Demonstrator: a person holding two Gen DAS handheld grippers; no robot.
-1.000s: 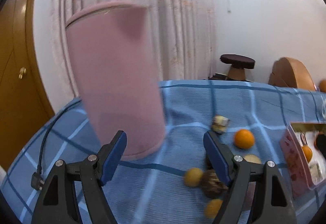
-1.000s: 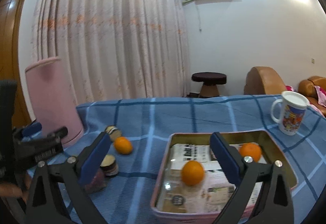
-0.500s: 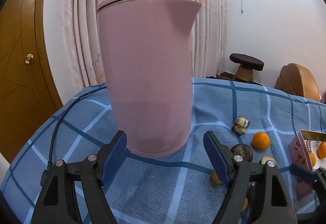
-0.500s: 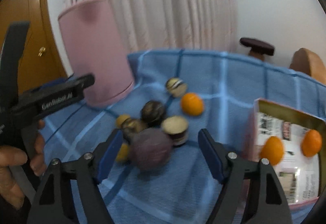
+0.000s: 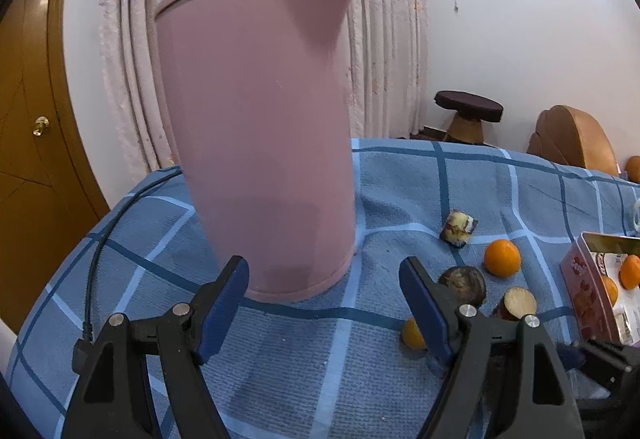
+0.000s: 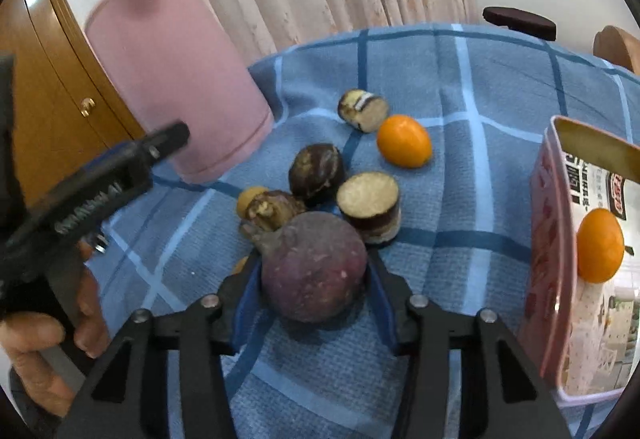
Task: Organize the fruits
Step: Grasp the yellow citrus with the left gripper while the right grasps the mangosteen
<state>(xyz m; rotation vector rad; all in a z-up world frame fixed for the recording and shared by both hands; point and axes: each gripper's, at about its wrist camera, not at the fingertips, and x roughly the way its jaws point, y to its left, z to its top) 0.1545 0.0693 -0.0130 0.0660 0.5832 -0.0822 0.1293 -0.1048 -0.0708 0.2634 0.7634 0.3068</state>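
My right gripper (image 6: 314, 293) is shut on a round purple mangosteen (image 6: 314, 267) low over the blue checked cloth. Behind it lie a dark mangosteen (image 6: 317, 173), a broken one (image 6: 272, 209), a cut half showing white flesh (image 6: 370, 205), another cut piece (image 6: 363, 110) and an orange (image 6: 405, 141). The pink tin tray (image 6: 548, 239) at the right holds an orange (image 6: 600, 245). My left gripper (image 5: 324, 307) is open and empty in front of the pink kettle (image 5: 260, 135); the same fruits (image 5: 502, 257) lie to its right.
The kettle's black cord (image 5: 100, 239) runs over the cloth's left edge. A wooden door (image 5: 28, 159), curtains, a dark stool (image 5: 468, 111) and a brown chair (image 5: 568, 139) stand behind the table.
My right gripper moved from above the tray left to the fruit pile, lowered and closed on the purple mangosteen. My left gripper turned towards the kettle.
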